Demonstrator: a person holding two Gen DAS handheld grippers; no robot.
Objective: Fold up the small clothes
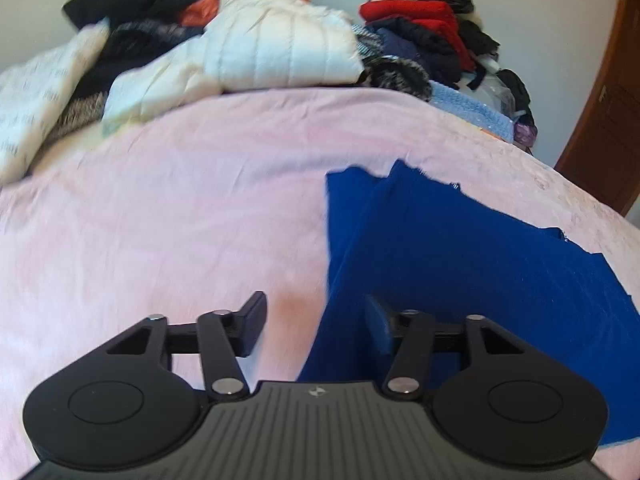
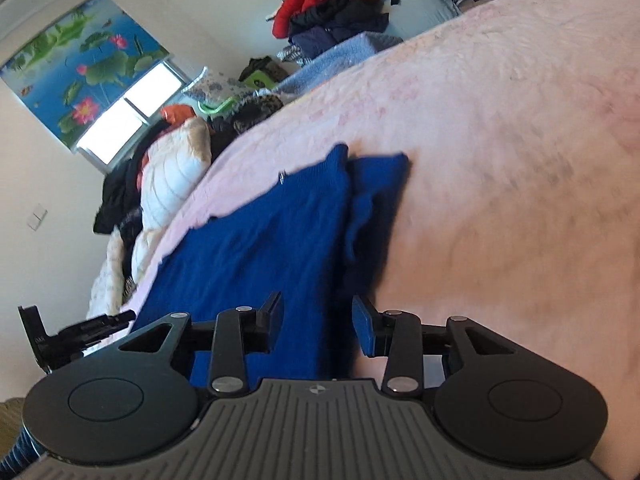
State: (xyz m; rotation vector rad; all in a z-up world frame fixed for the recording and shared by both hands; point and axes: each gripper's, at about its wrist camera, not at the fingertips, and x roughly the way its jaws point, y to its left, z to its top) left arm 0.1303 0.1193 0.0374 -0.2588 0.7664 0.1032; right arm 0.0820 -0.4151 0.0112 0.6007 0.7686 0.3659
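Observation:
A royal blue garment [image 1: 460, 248] lies folded lengthwise on the pink bedspread [image 1: 180, 208], with two layers showing at its far end. My left gripper [image 1: 316, 326] is open and hovers over the garment's near left edge. Its right finger is above the blue cloth and its left finger above the bedspread. In the right wrist view the same blue garment [image 2: 256, 248] runs away from me across the pink bedspread [image 2: 500, 160]. My right gripper [image 2: 319, 328] is open above its near right part, and the pads press on nothing.
Along the far side of the bed lies a heap of clothes: a white quilted jacket [image 1: 276, 52], dark garments, a red garment [image 1: 416, 16] and a light blue towel [image 1: 468, 108]. At the right stands a brown wooden door [image 1: 608, 100]. A lotus-print blind [image 2: 80, 80] hangs over a window.

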